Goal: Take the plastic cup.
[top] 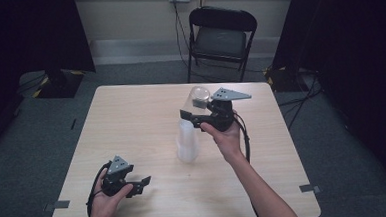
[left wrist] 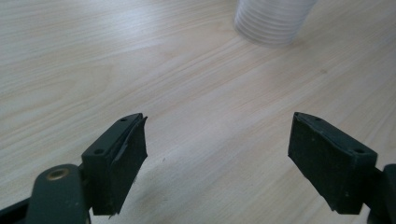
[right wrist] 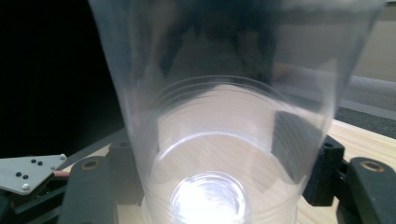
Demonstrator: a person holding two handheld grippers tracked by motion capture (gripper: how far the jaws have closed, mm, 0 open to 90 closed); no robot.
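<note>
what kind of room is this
Probably a recording or lab room: a light wooden table on grey carpet, black curtains at both sides, and a black folding chair against the wall.

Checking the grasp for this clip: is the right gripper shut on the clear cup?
Yes. The right gripper has its jaws against both sides of the clear cup, lifted above the cup stack.

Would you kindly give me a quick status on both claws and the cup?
Right claw shut on clear plastic cup, lifted above the cup stack. Left claw open, empty, low over table. Nothing in the way.
</note>
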